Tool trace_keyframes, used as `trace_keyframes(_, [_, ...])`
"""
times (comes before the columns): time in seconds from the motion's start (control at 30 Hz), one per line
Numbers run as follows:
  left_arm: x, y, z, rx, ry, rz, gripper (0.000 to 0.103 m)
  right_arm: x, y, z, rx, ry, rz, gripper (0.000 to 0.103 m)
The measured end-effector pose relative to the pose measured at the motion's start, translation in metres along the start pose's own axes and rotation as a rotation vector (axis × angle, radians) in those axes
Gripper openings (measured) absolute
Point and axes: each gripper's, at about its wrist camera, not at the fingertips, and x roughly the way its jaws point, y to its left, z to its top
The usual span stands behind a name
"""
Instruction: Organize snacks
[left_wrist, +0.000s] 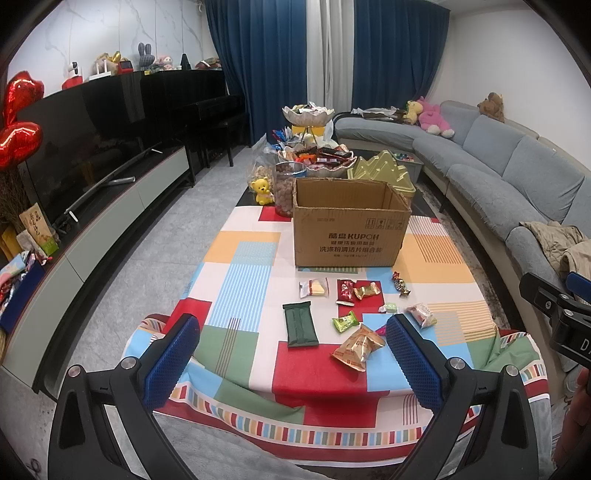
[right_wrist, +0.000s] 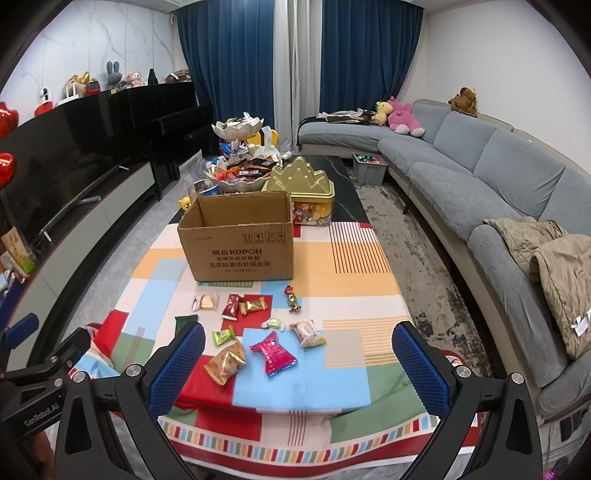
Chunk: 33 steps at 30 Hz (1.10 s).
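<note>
An open cardboard box (left_wrist: 351, 221) (right_wrist: 238, 240) stands upright on the colourful tablecloth (left_wrist: 243, 266) (right_wrist: 362, 266). Several wrapped snacks lie in front of it: a dark green bar (left_wrist: 300, 324), a gold packet (left_wrist: 360, 346) (right_wrist: 226, 362), a pink packet (right_wrist: 273, 352), a red packet (left_wrist: 345, 291) (right_wrist: 232, 306) and a small green packet (left_wrist: 345, 321) (right_wrist: 222, 336). My left gripper (left_wrist: 293, 330) hovers open above the table's near end, holding nothing. My right gripper (right_wrist: 298, 338) is likewise open and empty, near the snacks. The right gripper also shows at the far right of the left wrist view (left_wrist: 554, 310).
Behind the box are a gold tin (right_wrist: 301, 192), a tiered dish of sweets (right_wrist: 240, 129), a jar (left_wrist: 286, 192) and a yellow bear toy (left_wrist: 262, 190). A grey sofa (right_wrist: 498, 177) runs along the right, a TV cabinet (left_wrist: 110, 206) along the left.
</note>
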Motion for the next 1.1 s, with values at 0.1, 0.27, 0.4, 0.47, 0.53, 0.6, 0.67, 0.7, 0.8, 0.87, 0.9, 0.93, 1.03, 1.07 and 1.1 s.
trace_keyframes(0.1, [0.0, 0.0, -0.001, 0.001, 0.001, 0.0, 0.102, 0.001, 0.0, -0.001, 0.001, 0.001, -0.001, 0.103])
trace_keyframes(0.27, [0.001, 0.0, -0.001, 0.002, 0.002, 0.0, 0.102, 0.002, -0.001, -0.001, 0.002, 0.003, -0.001, 0.102])
trace_keyframes(0.4, [0.001, -0.001, -0.004, 0.007, 0.001, -0.003, 0.102, 0.002, -0.001, -0.001, 0.002, 0.004, 0.0, 0.103])
trace_keyframes(0.47, [0.001, -0.002, -0.005, 0.012, 0.0, -0.005, 0.102, 0.002, 0.0, -0.001, 0.002, 0.004, -0.001, 0.103])
trace_keyframes(0.53, [0.002, -0.003, -0.007, 0.019, 0.001, -0.007, 0.102, 0.007, -0.002, -0.006, 0.005, 0.007, 0.001, 0.103])
trace_keyframes(0.6, [0.006, -0.007, -0.008, 0.026, 0.004, -0.007, 0.102, 0.008, -0.003, -0.009, 0.009, 0.012, 0.002, 0.103])
trace_keyframes(0.67, [0.008, -0.009, -0.007, 0.032, 0.007, -0.009, 0.102, 0.011, -0.005, -0.012, 0.012, 0.019, 0.004, 0.103])
trace_keyframes(0.7, [0.009, -0.01, -0.006, 0.035, 0.009, -0.011, 0.102, 0.013, -0.005, -0.013, 0.014, 0.022, 0.004, 0.103])
trace_keyframes(0.8, [0.011, -0.011, -0.005, 0.044, 0.013, -0.015, 0.102, 0.017, -0.007, -0.013, 0.017, 0.035, 0.007, 0.103])
trace_keyframes(0.87, [0.013, -0.013, -0.005, 0.05, 0.015, -0.019, 0.102, 0.019, -0.008, -0.012, 0.016, 0.044, 0.009, 0.103])
trace_keyframes(0.9, [0.015, -0.014, -0.005, 0.053, 0.018, -0.022, 0.102, 0.02, -0.008, -0.011, 0.015, 0.048, 0.01, 0.103])
trace_keyframes(0.93, [0.016, -0.015, -0.005, 0.058, 0.021, -0.024, 0.102, 0.022, -0.008, -0.009, 0.014, 0.053, 0.012, 0.103])
trace_keyframes(1.03, [0.021, -0.016, -0.002, 0.065, 0.029, -0.033, 0.102, 0.028, -0.008, -0.009, 0.01, 0.07, 0.017, 0.103])
trace_keyframes(1.07, [0.023, -0.017, -0.002, 0.069, 0.032, -0.037, 0.102, 0.029, -0.007, -0.009, 0.009, 0.075, 0.019, 0.103])
trace_keyframes(1.1, [0.026, -0.017, -0.001, 0.073, 0.037, -0.039, 0.102, 0.031, -0.007, -0.009, 0.008, 0.081, 0.021, 0.103])
